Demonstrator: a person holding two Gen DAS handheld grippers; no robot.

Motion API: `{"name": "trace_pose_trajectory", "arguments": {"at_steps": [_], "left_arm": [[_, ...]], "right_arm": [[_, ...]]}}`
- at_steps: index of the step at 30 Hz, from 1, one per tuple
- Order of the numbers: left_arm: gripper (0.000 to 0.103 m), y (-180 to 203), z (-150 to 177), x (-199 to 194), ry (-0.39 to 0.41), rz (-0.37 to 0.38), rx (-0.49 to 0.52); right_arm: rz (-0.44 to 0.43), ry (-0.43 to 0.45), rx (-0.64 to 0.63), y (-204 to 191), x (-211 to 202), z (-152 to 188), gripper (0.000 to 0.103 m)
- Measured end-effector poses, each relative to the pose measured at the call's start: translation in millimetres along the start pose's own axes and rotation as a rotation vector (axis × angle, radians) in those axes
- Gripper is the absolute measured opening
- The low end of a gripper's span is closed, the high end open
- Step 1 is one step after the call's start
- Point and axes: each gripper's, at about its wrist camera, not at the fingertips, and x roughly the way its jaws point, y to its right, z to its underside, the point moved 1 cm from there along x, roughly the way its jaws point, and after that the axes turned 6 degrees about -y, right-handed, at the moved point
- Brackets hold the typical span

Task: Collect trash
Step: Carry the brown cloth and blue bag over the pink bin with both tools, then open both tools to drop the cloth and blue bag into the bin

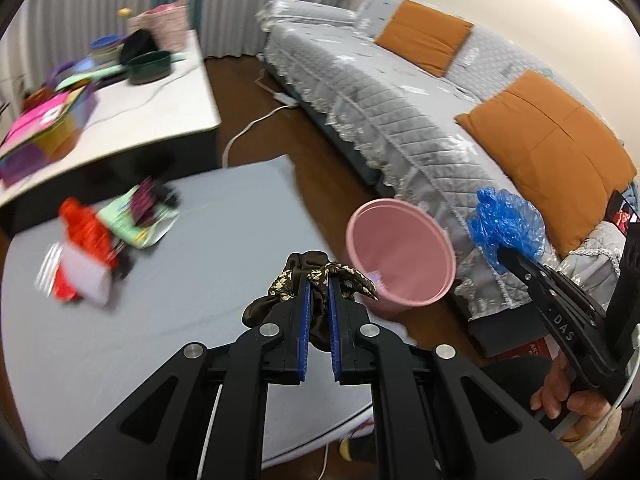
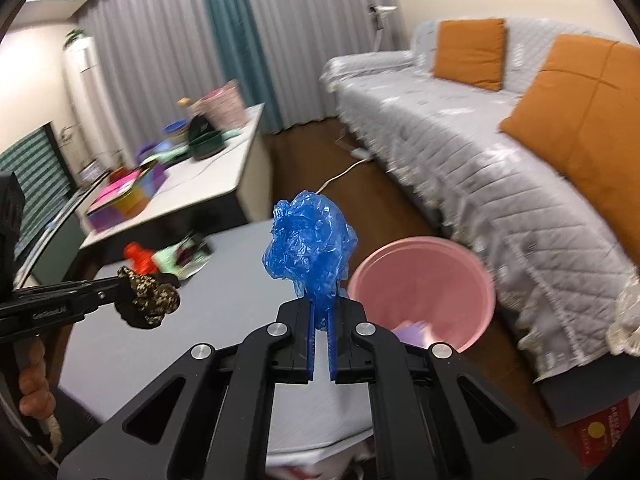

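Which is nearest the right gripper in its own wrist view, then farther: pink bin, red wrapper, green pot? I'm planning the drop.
From the right gripper:
1. Pink bin, just ahead, right.
2. Red wrapper, left on the grey mat.
3. Green pot, back table.

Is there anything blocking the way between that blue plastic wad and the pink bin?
Nothing visible does. The blue plastic wad is clamped in the right gripper, just beside the pink bin, whose mouth is open and uncovered.
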Motion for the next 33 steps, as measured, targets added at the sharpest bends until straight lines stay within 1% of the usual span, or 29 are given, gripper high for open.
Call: {"name": "trace_pose_trajectory", "arguments": {"at_steps": [5,8,11,13,15,19,23,25,29,32,33], "left_arm": [[0.008,43,-45,33,0.005,0.041,0.077],[0.008,67,-70,61,-0.023,0.071,0.097],[0.008,88,-84,86,-0.038,0.081,0.129],[0.008,102,-90,108,-0.055,0.087,0.152],[0.008,109,-94,125,-0.073,0.09,0.162],[0.008,123,-103,168,-0.129,0.092,0.16],[0.008,128,-105,194,-0.164,0.089,0.166],[0.008,128,-108,208,-0.181,0.092,0.163],[0.009,130,-111,226,-0.211,0.101,0.15],[0.013,128,-113,239,-0.231,0.089,0.139],[0.019,127,-114,243,-0.242,0.075,0.132]], "right_arm": [[0.047,0.01,0.069,36,21,-26,0.005],[0.072,0.022,0.116,57,37,-44,0.005],[0.094,0.042,0.147,76,51,-45,0.005],[0.109,0.017,0.167,92,66,-38,0.005],[0.114,-0.029,0.185,105,84,-36,0.005],[0.132,-0.075,0.208,121,106,-34,0.005],[0.142,-0.116,0.232,133,123,-32,0.005],[0.141,-0.154,0.237,137,135,-29,0.005],[0.143,-0.203,0.266,147,150,-25,0.009],[0.154,-0.232,0.307,157,159,-23,0.009],[0.153,-0.24,0.314,159,161,-22,0.009]]}}
